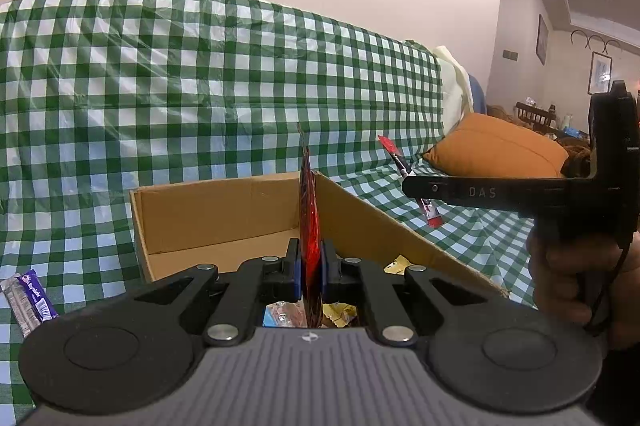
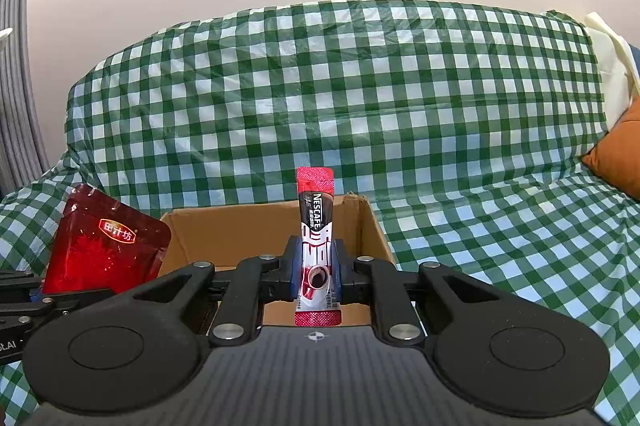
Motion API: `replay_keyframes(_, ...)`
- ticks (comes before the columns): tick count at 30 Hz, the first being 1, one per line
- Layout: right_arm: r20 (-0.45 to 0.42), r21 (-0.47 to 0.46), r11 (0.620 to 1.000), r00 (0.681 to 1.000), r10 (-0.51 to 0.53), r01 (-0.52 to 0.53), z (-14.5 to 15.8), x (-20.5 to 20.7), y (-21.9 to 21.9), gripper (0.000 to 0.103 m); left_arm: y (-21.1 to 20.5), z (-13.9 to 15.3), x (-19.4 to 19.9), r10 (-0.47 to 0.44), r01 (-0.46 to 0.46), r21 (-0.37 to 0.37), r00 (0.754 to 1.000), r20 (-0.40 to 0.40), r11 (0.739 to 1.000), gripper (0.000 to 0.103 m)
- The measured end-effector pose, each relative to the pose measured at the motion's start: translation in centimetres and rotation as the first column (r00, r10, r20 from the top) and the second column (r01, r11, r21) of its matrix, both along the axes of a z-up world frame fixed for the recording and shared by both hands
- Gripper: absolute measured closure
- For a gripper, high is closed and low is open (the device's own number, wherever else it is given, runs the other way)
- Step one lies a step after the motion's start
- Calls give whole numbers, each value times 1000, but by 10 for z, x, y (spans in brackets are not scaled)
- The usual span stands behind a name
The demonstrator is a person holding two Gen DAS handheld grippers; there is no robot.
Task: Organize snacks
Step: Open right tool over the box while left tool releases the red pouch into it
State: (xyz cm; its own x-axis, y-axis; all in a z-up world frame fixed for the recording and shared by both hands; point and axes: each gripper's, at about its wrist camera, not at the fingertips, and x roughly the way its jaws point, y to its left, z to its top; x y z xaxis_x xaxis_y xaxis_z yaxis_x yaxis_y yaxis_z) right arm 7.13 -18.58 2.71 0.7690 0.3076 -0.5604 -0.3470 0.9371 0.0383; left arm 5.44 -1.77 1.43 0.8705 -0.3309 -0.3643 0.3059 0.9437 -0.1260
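My left gripper [image 1: 311, 266] is shut on a red foil snack pouch [image 1: 310, 222], held edge-on and upright over the open cardboard box [image 1: 208, 214]. The pouch also shows in the right wrist view [image 2: 106, 246], at the left. My right gripper [image 2: 316, 266] is shut on a red and white Nescafe stick [image 2: 316, 238], upright, over the box [image 2: 240, 230]. The right gripper [image 1: 416, 186] with its stick [image 1: 430, 214] also shows in the left wrist view, right of the box. Several wrapped snacks [image 1: 336, 314] lie in the box.
A purple wrapped snack [image 1: 30, 300] lies on the green checked cloth [image 1: 200, 86] left of the box. An orange cushion [image 1: 500, 146] lies at the right. The cloth-covered sofa back rises behind the box.
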Motion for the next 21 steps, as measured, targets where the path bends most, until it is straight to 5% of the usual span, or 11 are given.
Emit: replay_keyframes(21,11,-20,999,999,32,-32,3,-1,5,86,1,1,0,2,-2,-3,1000,4,1000,94)
